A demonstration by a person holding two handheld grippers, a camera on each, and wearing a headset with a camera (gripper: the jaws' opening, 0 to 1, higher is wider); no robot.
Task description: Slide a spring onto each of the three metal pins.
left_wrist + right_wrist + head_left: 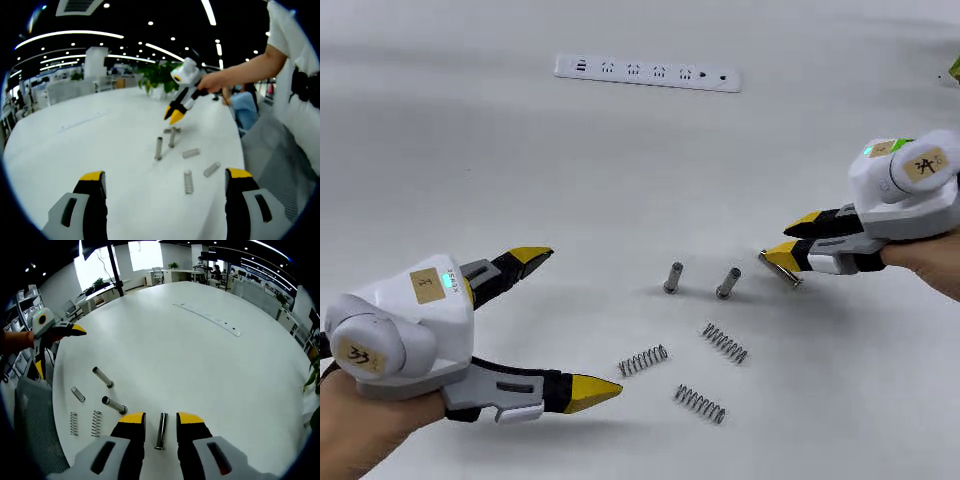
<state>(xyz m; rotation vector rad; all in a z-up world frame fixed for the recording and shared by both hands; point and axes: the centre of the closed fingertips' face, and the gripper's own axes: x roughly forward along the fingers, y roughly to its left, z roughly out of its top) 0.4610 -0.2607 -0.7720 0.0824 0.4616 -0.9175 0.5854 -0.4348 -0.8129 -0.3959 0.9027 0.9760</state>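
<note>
**Right tongs narrow around a lying pin, left tongs wide and empty**

The right tongs (161, 417) sit at the right of the scene, low over the white tabletop (470, 180). Their jaws are drawn narrow, with a slim gap showing on each side of the lying pin (161, 432) that runs lengthwise between the yellow tips. In the right gripper view the jaws do not appear to be pressing on it. In the head view this pin rests on the tabletop just under the lower tip.

The left tongs (570, 322) are at the near left, jaws spread wide with nothing between them, tips pointing toward the middle of the tabletop.

Between the two tongs, the two standing pins (673, 277) stand side by side on their flanged ends, just left of the lying pin and apart from it.

The three springs (724, 342) lie flat and separate on the near side of the standing pins. One is nearest the pins, one lies further left, and one sits closest to the person. No pin carries a spring.

A white power strip (647, 72) lies at the far side, well apart from everything else.
</note>
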